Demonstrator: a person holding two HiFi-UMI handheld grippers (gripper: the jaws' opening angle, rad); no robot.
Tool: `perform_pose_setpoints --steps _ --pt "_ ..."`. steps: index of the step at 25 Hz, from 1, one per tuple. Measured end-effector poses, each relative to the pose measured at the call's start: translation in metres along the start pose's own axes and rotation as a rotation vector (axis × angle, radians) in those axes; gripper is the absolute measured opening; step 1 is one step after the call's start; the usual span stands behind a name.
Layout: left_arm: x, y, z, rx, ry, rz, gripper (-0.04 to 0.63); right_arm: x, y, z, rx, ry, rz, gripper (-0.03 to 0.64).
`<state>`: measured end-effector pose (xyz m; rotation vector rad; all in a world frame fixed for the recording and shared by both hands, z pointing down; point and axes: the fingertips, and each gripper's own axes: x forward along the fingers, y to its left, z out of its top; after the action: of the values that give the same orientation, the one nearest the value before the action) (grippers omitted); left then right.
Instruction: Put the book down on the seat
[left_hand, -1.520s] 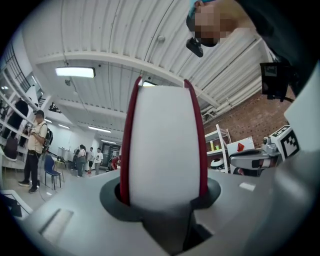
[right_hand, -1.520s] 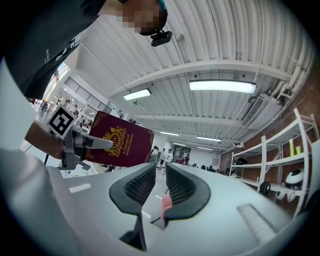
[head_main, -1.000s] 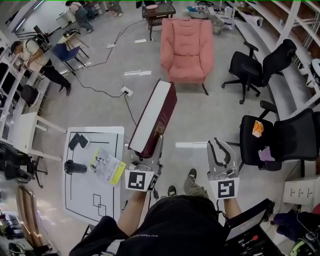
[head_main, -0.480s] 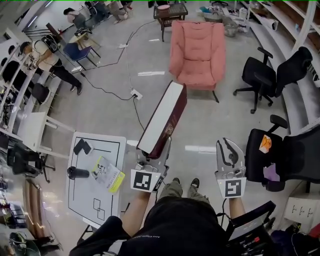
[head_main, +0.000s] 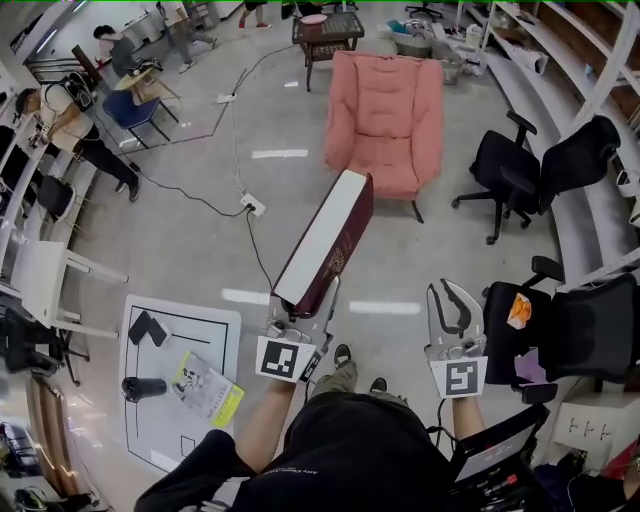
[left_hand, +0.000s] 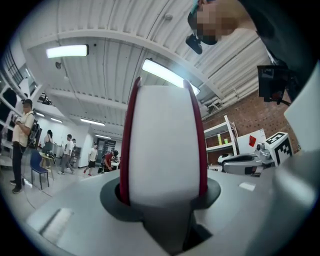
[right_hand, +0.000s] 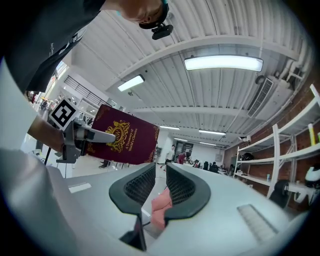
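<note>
**Desk:** What are you seeing, biggest thing first?

**Operator:** I'm looking at the pink armchair (head_main: 385, 120). It's standing on the floor straight ahead of both grippers and well apart from them, with its seat facing me.

**Desk:** And the book?

**Operator:** The book (head_main: 325, 240) is sitting in my left gripper (head_main: 305, 312), not on the seat. It's a thick one with a dark red cover, a gold crest and a white page block. I'm holding it by its near end, so it's sticking out ahead of the jaws and tilting up. Its far end is pointing toward the armchair without reaching it.

**Desk:** How is the left gripper gripping?

**Operator:** In the left gripper view its jaws are standing fairly wide, one pressing on each cover, with the white page edge filling the space between them.

**Desk:** And the right one?

**Operator:** My right gripper (head_main: 452, 305) is hanging level beside the left one, off to the book's right and clear of it. Its jaws are standing only a little apart and they're holding nothing. In the right gripper view I'm just seeing a strip of the pink chair through the gap, far beyond it, and the book's crested cover showing up and to the left.
</note>
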<state>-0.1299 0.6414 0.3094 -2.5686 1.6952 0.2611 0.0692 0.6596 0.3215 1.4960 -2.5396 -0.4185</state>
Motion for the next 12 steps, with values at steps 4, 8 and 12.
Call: perform_pose_setpoints --steps 4,8,12 --pt "0.028 0.034 -0.007 -0.009 0.004 -0.045 0.204 0.047 0.009 0.012 -0.026 -0.03 0.011 0.084" --pt "0.062 0.053 -0.014 -0.008 0.019 -0.078 0.204 0.082 0.009 0.002 -0.022 0.017 0.035 0.084" --pt "0.102 0.065 -0.025 -0.015 0.031 -0.074 0.204 0.12 -0.006 0.002 -0.051 -0.061 0.058 0.084"
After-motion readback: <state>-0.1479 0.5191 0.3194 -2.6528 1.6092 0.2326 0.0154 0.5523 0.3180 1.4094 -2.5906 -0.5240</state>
